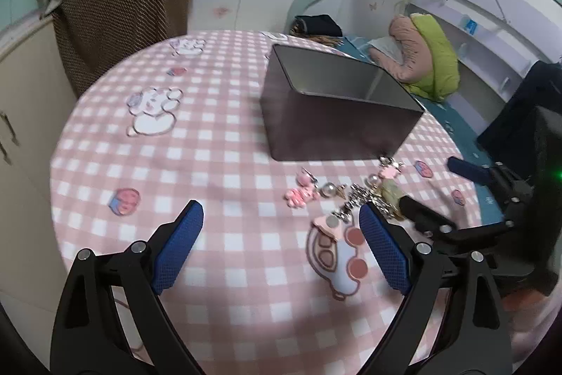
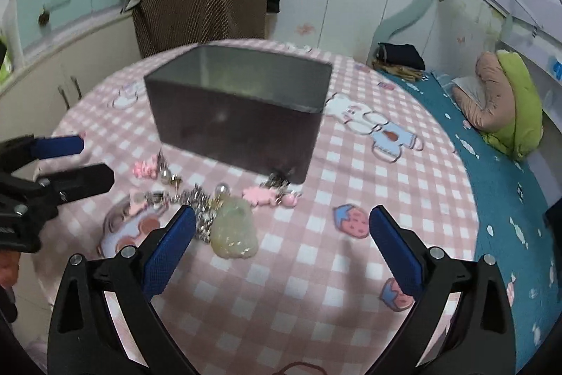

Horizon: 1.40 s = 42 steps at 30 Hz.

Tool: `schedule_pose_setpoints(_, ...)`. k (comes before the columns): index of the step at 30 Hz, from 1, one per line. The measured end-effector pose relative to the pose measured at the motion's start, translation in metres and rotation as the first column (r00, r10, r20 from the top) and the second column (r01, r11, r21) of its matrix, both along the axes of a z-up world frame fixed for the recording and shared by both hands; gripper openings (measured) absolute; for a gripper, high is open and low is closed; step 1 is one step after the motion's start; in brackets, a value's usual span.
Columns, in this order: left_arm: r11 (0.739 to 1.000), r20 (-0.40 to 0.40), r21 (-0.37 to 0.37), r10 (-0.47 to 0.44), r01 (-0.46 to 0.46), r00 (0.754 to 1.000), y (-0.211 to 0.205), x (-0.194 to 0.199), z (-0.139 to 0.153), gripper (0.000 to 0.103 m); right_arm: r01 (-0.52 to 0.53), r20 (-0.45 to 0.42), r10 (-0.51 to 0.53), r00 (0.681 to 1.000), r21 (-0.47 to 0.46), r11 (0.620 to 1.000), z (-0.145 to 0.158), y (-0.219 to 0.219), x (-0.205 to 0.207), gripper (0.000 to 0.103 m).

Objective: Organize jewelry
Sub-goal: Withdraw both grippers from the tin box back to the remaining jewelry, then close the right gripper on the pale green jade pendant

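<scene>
Round table [image 1: 224,143] under pink checked cloth; dark open tin box [image 2: 239,115] set near the middle. Jewelry heap [image 2: 210,209] lies on the cloth just in front of the box: pale green pendant [image 2: 233,231], silver chain [image 2: 200,202], pearl pieces [image 1: 328,188], pink charms [image 1: 298,194]. Nothing is seen inside the box from either view, though its floor is mostly hidden.

Left gripper [image 1: 281,231] is held low over bare cloth, jaws spread wide, nothing between the pads; its right pad sits just beside the chain. Right gripper [image 2: 281,234] is likewise spread and empty, with the pendant just inside its left pad.

Step judged in hand: first pick from the heap. The pendant is best taken by the right gripper, centred between the pads before closing. The chain appears tangled with it, so a slow lift is advised, and the load should be carried over the box's near wall before release.

Room: the 2 grippers are close together over the heap, so 1 should be worked at a time. The table edge curves off near the right side, with a bed [image 2: 498,185] below; small pieces could be lost there.
</scene>
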<state>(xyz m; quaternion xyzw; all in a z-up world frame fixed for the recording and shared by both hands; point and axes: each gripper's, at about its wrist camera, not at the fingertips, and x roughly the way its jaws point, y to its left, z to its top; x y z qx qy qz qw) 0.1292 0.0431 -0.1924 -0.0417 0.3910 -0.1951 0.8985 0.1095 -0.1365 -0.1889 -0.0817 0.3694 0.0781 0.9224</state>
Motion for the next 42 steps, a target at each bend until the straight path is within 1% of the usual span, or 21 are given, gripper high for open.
schedule_pose_setpoints(2, 1.000, 0.001, -0.002, -0.003, 0.003, 1.000, -0.001, -0.002, -0.002, 0.091, -0.007, -0.008, 0.007, 1.000, -0.001, 1.000, -0.004, 0.001, 0.000, 0.077)
schedule_pose_setpoints(5, 1.000, 0.000, -0.001, -0.012, 0.012, 1.000, -0.003, -0.003, -0.004, 0.091, -0.022, -0.021, 0.023, 1.000, 0.032, 0.999, -0.006, -0.002, 0.002, 0.062)
schedule_pose_setpoints(6, 1.000, 0.000, -0.001, -0.017, 0.017, 1.000, -0.003, -0.003, -0.005, 0.091, -0.025, -0.024, 0.026, 0.999, 0.042, 0.999, -0.006, -0.002, 0.002, 0.060)
schedule_pose_setpoints(8, 0.999, 0.001, 0.002, -0.032, 0.032, 0.999, -0.007, -0.004, -0.006, 0.091, -0.035, -0.031, 0.037, 0.999, 0.052, 0.998, -0.008, -0.002, 0.003, 0.049)
schedule_pose_setpoints(11, 0.999, 0.008, 0.009, -0.046, 0.046, 0.999, -0.012, -0.004, -0.007, 0.090, -0.048, -0.045, 0.052, 0.998, 0.095, 0.994, -0.007, -0.004, 0.003, 0.039)
schedule_pose_setpoints(14, 0.998, 0.015, 0.019, -0.065, 0.065, 0.998, -0.017, -0.004, -0.008, 0.089, -0.047, -0.049, 0.052, 0.997, 0.100, 0.994, -0.006, -0.004, 0.003, 0.033)
schedule_pose_setpoints(17, 0.996, 0.040, 0.031, -0.085, 0.084, 0.996, -0.023, -0.006, -0.007, 0.078, -0.023, -0.061, 0.029, 0.998, 0.098, 0.995, -0.006, -0.010, 0.004, 0.030)
schedule_pose_setpoints(19, 0.994, 0.042, 0.042, -0.099, 0.097, 0.994, -0.029, -0.006, -0.008, 0.074, -0.011, -0.063, 0.018, 0.998, 0.105, 0.994, -0.006, -0.017, 0.004, 0.030)
schedule_pose_setpoints(20, 0.994, 0.044, 0.052, -0.103, 0.101, 0.994, -0.032, -0.005, -0.010, 0.070, -0.006, -0.065, 0.012, 0.998, 0.103, 0.995, -0.006, -0.019, 0.003, 0.030)
schedule_pose_setpoints(22, 0.992, 0.041, 0.066, -0.113, 0.111, 0.993, -0.037, -0.004, -0.012, 0.066, 0.004, -0.063, 0.002, 0.998, 0.091, 0.996, -0.005, -0.024, 0.003, 0.030)
schedule_pose_setpoints(23, 0.991, 0.040, 0.068, -0.119, 0.116, 0.992, -0.038, -0.004, -0.013, 0.061, 0.007, -0.063, -0.001, 0.998, 0.093, 0.996, -0.006, -0.026, 0.003, 0.030)
schedule_pose_setpoints(24, 0.989, 0.036, 0.076, -0.127, 0.124, 0.991, -0.041, -0.003, -0.015, 0.059, 0.014, -0.061, -0.008, 0.998, 0.095, 0.995, -0.006, -0.029, 0.003, 0.030)
schedule_pose_setpoints(25, 0.987, 0.043, 0.099, -0.129, 0.124, 0.991, -0.044, -0.004, -0.015, 0.059, 0.016, -0.059, -0.010, 0.998, 0.097, 0.995, -0.007, -0.031, 0.003, 0.031)
schedule_pose_setpoints(26, 0.985, 0.047, 0.119, -0.132, 0.126, 0.990, -0.046, -0.004, -0.016, 0.055, 0.015, -0.057, -0.009, 0.998, 0.099, 0.995, -0.007, -0.031, 0.003, 0.031)
schedule_pose_setpoints(27, 0.981, 0.052, 0.143, -0.140, 0.131, 0.989, -0.050, -0.004, -0.016, 0.049, 0.013, -0.055, -0.008, 0.998, 0.099, 0.995, -0.007, -0.031, 0.003, 0.031)
schedule_pose_setpoints(28, 0.979, 0.054, 0.153, -0.144, 0.134, 0.988, -0.051, -0.004, -0.017, 0.046, 0.010, -0.050, -0.005, 0.999, 0.093, 0.996, -0.007, -0.030, 0.003, 0.031)
schedule_pose_setpoints(29, 0.978, 0.056, 0.163, -0.142, 0.132, 0.988, -0.052, -0.003, -0.018, 0.040, 0.004, -0.044, 0.000, 0.999, 0.084, 0.996, -0.008, -0.029, 0.003, 0.032)
schedule_pose_setpoints(30, 0.976, 0.061, 0.175, -0.139, 0.126, 0.988, -0.053, -0.003, -0.018, 0.030, 0.000, -0.038, 0.003, 0.999, 0.079, 0.997, -0.009, -0.028, 0.002, 0.031)
schedule_pose_setpoints(31, 0.976, 0.064, 0.177, -0.137, 0.124, 0.989, -0.053, -0.003, -0.018, 0.023, 0.001, -0.036, 0.002, 0.999, 0.081, 0.997, -0.009, -0.028, 0.002, 0.031)
schedule_pose_setpoints(35, 0.982, 0.060, 0.151, -0.126, 0.116, 0.990, -0.046, -0.001, -0.018, 0.021, 0.006, -0.040, -0.001, 0.999, 0.127, 0.992, -0.008, -0.034, 0.002, 0.028)
schedule_pose_setpoints(42, 0.989, 0.059, 0.130, -0.084, 0.076, 0.995, -0.034, -0.001, -0.016, 0.020, -0.002, -0.045, 0.008, 0.999, 0.145, 0.989, -0.007, -0.033, 0.001, 0.028)
